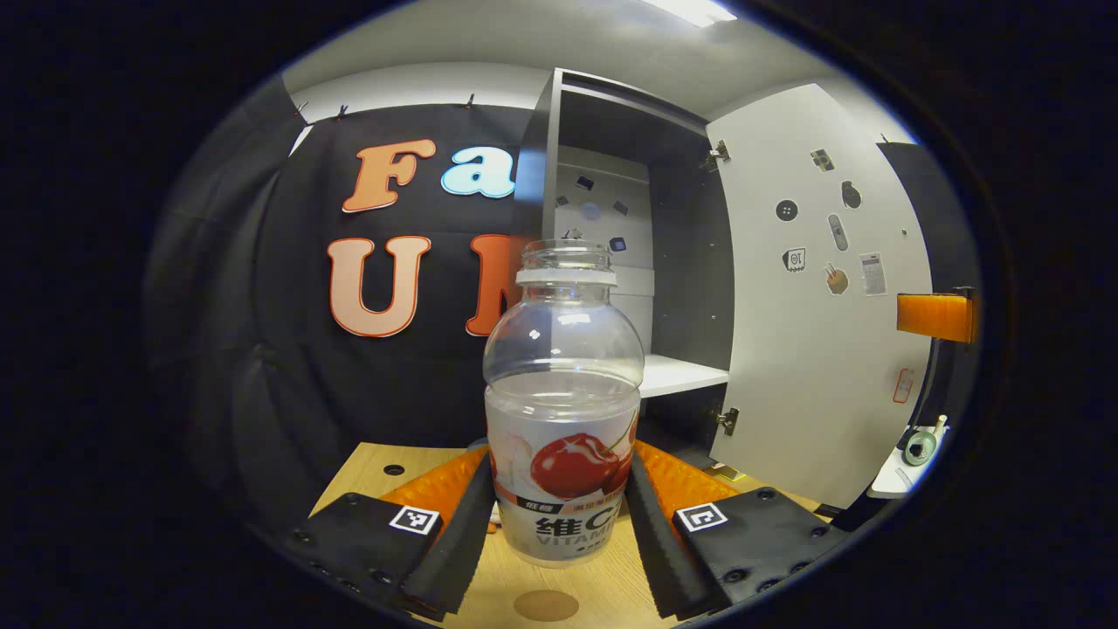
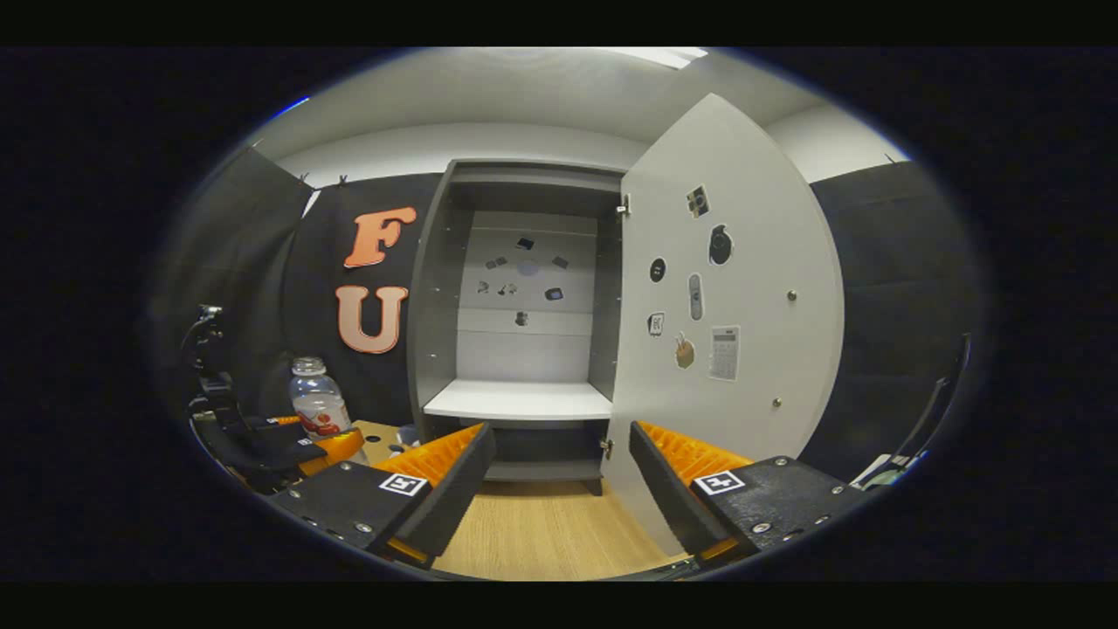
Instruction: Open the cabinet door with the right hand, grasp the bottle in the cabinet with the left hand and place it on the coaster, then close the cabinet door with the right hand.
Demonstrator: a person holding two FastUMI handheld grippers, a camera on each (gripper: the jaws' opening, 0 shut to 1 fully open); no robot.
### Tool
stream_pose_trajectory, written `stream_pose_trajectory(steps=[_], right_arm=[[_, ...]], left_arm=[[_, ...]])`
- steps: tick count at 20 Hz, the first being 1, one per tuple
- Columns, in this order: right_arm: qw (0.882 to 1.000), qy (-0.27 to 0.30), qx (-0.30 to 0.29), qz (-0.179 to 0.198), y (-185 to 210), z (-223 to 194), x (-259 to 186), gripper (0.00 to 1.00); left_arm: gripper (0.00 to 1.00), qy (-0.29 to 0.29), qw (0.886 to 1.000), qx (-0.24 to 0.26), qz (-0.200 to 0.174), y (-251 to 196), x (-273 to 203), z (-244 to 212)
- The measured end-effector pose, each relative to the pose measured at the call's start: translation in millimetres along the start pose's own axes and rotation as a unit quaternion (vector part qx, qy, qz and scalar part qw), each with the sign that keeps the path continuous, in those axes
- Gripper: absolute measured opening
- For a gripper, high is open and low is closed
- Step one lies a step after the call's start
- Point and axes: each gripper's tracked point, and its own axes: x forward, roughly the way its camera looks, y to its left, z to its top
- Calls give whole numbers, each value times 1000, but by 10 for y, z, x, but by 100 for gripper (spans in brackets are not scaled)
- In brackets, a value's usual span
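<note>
In the left gripper view, we are holding the clear, uncapped cherry-label drink bottle (image 1: 563, 411) upright between the left tongs (image 1: 559, 515), both fingers pressing its label. The round brown coaster (image 1: 546, 604) is lying on the table (image 1: 611, 594) just below the bottle's base, so we are judging the coming move as a straight lowering.

In the right gripper view, our right tongs (image 2: 561, 476) are standing open and empty, facing the open cabinet door (image 2: 751, 349), nearer to it than the left.

Capless bottle (image 1: 562, 411) upright; door (image 2: 729, 306) open
</note>
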Motion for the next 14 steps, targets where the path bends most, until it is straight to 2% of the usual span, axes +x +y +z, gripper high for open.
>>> stream_pose_trajectory(steps=[7,14], right_arm=[[1000,22,1,-18,-4,-138,-82,95],[998,52,-20,-19,-6,-273,-137,95]], left_arm=[[83,-1,1000,-14,-23,78,-50,-726],[84,50,998,-13,-21,179,104,-1994]])
